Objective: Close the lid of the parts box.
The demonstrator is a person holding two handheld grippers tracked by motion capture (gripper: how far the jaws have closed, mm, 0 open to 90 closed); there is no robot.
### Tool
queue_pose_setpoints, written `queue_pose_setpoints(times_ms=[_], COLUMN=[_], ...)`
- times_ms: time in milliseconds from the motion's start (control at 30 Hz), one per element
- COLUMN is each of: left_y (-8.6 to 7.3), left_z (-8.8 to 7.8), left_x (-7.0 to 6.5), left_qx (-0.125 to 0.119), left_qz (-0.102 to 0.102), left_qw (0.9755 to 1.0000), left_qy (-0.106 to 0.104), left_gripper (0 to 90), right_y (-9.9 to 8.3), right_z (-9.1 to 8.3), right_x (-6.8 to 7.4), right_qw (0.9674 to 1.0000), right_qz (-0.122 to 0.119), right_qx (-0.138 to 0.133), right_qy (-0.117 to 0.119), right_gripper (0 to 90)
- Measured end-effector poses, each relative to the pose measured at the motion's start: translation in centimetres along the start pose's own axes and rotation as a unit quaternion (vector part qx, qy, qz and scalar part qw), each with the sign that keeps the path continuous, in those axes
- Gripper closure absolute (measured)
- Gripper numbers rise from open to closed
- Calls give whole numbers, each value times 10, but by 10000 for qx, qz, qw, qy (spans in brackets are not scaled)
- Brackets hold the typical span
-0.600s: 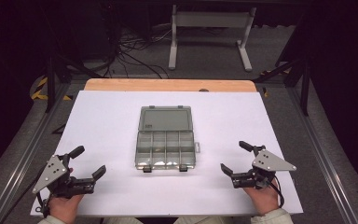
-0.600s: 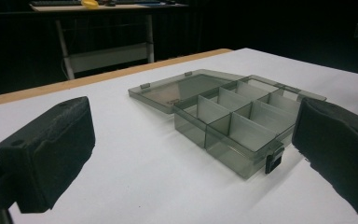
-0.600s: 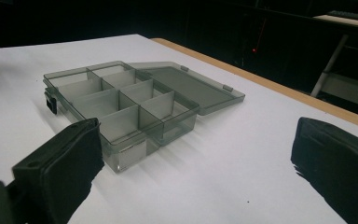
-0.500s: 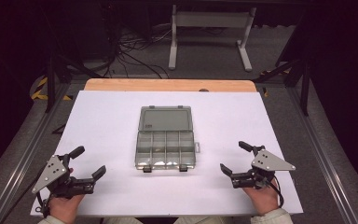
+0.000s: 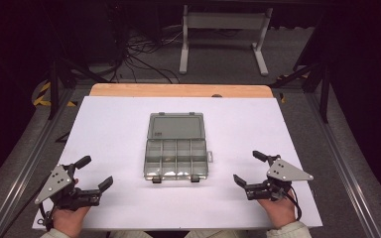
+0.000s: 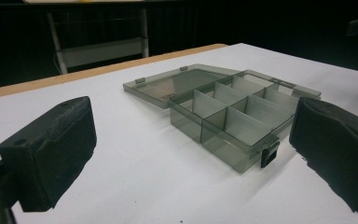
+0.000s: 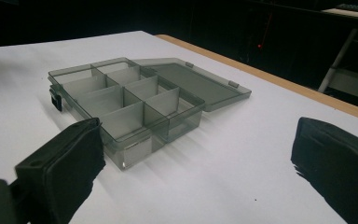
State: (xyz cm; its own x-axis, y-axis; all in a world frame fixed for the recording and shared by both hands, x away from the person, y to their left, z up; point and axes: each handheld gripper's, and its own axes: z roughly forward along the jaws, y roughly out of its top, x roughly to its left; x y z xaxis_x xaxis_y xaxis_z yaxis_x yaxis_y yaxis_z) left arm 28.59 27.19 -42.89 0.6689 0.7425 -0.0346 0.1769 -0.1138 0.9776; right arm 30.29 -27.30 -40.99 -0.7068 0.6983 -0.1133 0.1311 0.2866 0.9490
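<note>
One open organizer box [image 5: 175,147], two hand-held grippers on a white counter [image 5: 114,129].
The box has eight compartments and two black latches; one left hand-held gripper [image 5: 95,173] and one right hand-held gripper [image 5: 248,169] flank it.

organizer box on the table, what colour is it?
Translucent smoky grey organizer box, with black latches on its front edge. Clearest in the left gripper view.
</note>
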Motion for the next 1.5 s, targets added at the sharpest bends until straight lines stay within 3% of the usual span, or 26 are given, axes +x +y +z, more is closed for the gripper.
queue_pose_setpoints(times_ms=[200, 333, 533, 633, 767, 1033, 1067, 1200, 1267, 1433, 1500], left_y=[1, 4, 16, 19, 24, 36, 38, 41, 42, 47, 50], left_z=[1, 8, 20, 27, 34, 47, 49, 53, 56, 63, 65], left_x=[0, 3, 11, 17, 22, 28, 30, 36, 39, 43, 46], left_qx=[39, 140, 318, 423, 541, 762, 901, 907, 923, 1070, 1040], left_qz=[-10, -126, -165, -343, -392, -245, -189, -222, -344, -249, -143], left_qw=[10000, 9998, 9993, 9983, 9973, 9961, 9952, 9950, 9944, 9931, 9940], left_qy=[-29, -89, -125, -202, -288, -383, -345, -344, -394, -398, -306], left_gripper=[17, 18, 30, 30, 32, 45, 57, 60, 61, 64, 71], right_y=[1, 9, 23, 28, 34, 43, 43, 45, 47, 53, 53], right_z=[3, 11, 25, 31, 39, 54, 55, 60, 63, 70, 74], right_x=[-1, -1, -4, -6, -7, -12, -13, -15, -17, -23, -27], right_qw=[10000, 9992, 9983, 9977, 9973, 9956, 9954, 9949, 9944, 9936, 9919], right_qz=[22, -6, 33, 79, 96, 133, 119, 118, 127, 160, 275], right_qx=[53, 405, 555, 638, 679, 887, 914, 961, 1010, 1072, 1196], right_qy=[16, 28, 168, 221, 250, 285, 279, 294, 296, 308, 322], right_gripper=[41, 75, 102, 101, 101, 121, 123, 127, 131, 140, 140])
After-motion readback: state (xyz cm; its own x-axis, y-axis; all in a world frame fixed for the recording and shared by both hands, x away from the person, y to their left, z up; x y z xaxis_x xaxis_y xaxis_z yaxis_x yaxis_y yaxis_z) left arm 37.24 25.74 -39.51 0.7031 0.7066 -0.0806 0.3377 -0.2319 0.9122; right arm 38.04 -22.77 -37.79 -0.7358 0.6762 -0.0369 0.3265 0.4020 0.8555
